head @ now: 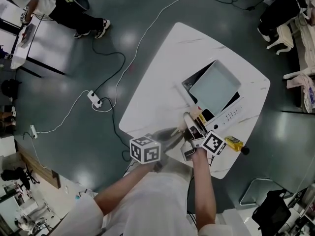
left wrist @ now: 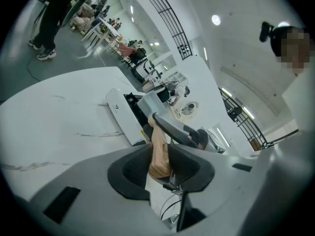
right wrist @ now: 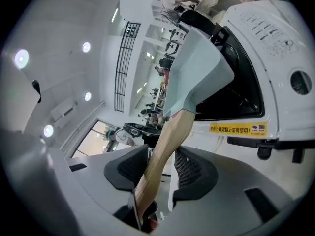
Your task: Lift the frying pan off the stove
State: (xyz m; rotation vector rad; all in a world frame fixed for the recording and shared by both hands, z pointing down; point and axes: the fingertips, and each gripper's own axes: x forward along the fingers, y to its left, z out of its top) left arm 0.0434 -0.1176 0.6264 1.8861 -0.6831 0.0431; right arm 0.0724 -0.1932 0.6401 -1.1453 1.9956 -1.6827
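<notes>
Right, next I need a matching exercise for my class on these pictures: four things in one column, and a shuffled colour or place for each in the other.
Things:
1. frying pan
2. stove
3. pan handle
4. power strip

Colour or place:
A. on the dark floor
B. pale blue-green
C. light wood
D. white body with a black top

Pairs: 1-B, 2-D, 3-C, 4-A

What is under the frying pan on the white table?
Under the frying pan is a white stove with a black top; the pan hides most of that top.
</notes>
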